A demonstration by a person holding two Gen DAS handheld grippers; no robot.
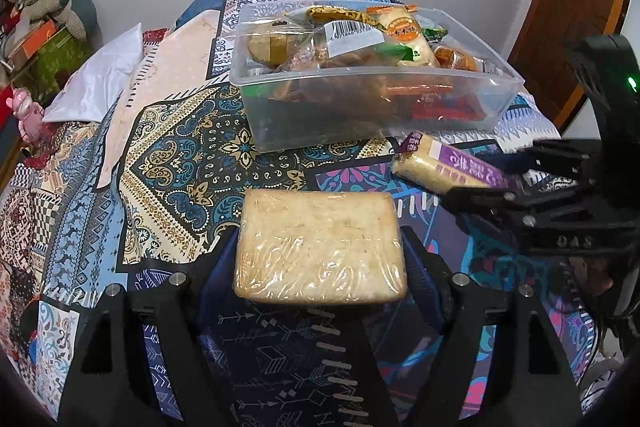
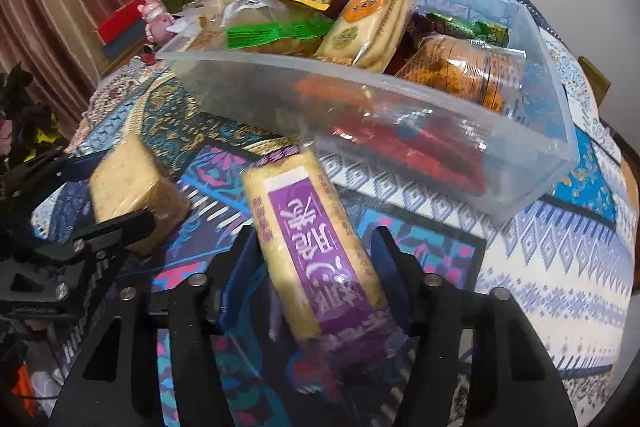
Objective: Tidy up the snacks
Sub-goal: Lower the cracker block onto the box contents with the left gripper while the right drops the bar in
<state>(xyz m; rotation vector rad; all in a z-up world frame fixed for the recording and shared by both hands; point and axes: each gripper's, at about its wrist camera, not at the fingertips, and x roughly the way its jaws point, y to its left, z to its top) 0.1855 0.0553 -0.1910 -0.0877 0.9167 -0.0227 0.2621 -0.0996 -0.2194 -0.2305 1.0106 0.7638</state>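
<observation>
1. Left tongs (image 1: 320, 251) grip the plain cake (image 1: 320, 247); right tongs (image 2: 312, 267) grip the purple pack (image 2: 316, 251). Both are held above the worktop (image 1: 192, 147), just short of the bin (image 1: 400, 99).
2. We judge: lift each over the near wall, lower onto the pile, then release; one at a time, so the tongs do not collide.
3. Count: two tongs, two held snacks, one bin; snacks inside too overlapped to count.

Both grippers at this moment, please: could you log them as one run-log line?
left gripper: shut on plain cake | right gripper: shut on purple-label cake | clear bin: full of snacks, ahead on patterned cloth
</observation>
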